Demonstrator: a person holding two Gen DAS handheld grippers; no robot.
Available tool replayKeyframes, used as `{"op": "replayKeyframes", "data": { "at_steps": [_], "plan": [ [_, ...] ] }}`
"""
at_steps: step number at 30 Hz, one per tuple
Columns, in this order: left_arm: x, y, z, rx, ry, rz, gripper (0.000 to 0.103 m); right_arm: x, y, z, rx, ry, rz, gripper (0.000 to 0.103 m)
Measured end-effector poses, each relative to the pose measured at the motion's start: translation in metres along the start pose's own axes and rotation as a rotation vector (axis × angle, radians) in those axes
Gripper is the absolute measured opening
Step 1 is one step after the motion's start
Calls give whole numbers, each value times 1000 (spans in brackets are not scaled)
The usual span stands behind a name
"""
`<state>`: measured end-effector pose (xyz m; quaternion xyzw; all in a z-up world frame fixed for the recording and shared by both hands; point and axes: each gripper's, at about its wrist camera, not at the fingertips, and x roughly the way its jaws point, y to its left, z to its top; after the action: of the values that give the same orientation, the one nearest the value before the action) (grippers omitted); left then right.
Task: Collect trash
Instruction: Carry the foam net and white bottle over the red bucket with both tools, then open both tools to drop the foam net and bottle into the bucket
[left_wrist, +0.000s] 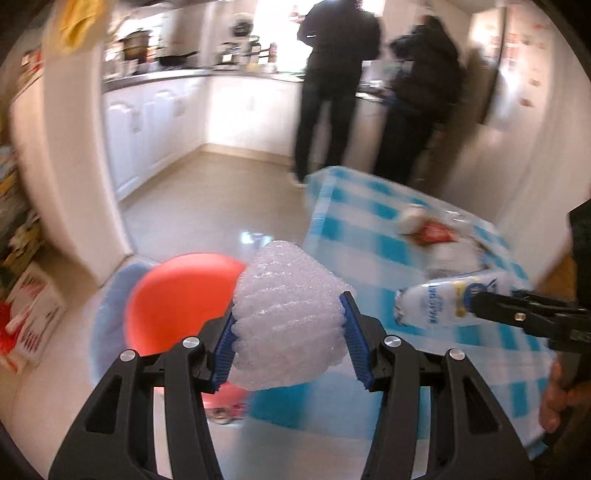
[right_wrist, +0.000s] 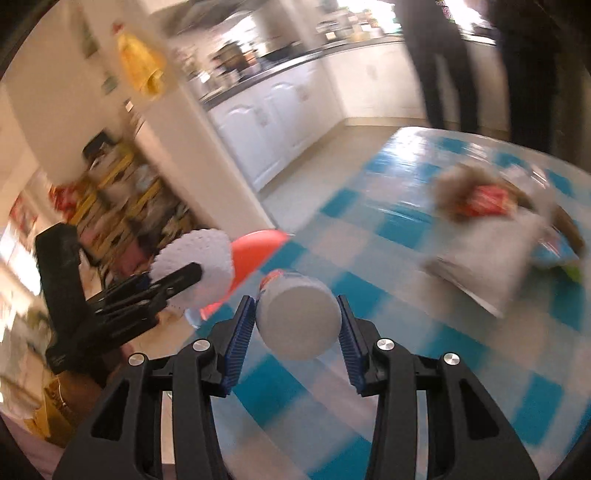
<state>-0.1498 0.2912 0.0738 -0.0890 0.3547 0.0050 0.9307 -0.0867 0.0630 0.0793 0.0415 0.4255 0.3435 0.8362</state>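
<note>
Table litter (right_wrist: 491, 229) — motion-blurred, unidentifiable — bottle label (left_wrist: 443, 299) unreadable.

Ribbed white foam netting (left_wrist: 288, 317) looks soft and bumpy. A white plastic bottle (right_wrist: 299, 319) has a matt base. The blue-checked tablecloth (right_wrist: 388, 229) is glossy, like plastic.

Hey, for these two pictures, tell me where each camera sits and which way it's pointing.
Left wrist: sits on the left tongs, looking forward past a foam net to a kitchen; the person's hand shows at right.
Right wrist: sits on the right tongs, looking over a bottle and checked table toward the kitchen.
Shared: each sees the other's tongs, the red bowl, the table and the clutter on it.
</note>
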Motion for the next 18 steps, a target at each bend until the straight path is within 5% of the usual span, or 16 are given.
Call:
{"op": "replayKeyframes", "data": {
  "at_steps": [9, 18],
  "plan": [
    [48, 67, 1, -115, 84, 108, 56, 97, 61, 49, -128, 104, 47, 44],
    [76, 93, -10, -171, 153, 134, 61, 140, 68, 71, -103, 119, 69, 44]
  ]
}}
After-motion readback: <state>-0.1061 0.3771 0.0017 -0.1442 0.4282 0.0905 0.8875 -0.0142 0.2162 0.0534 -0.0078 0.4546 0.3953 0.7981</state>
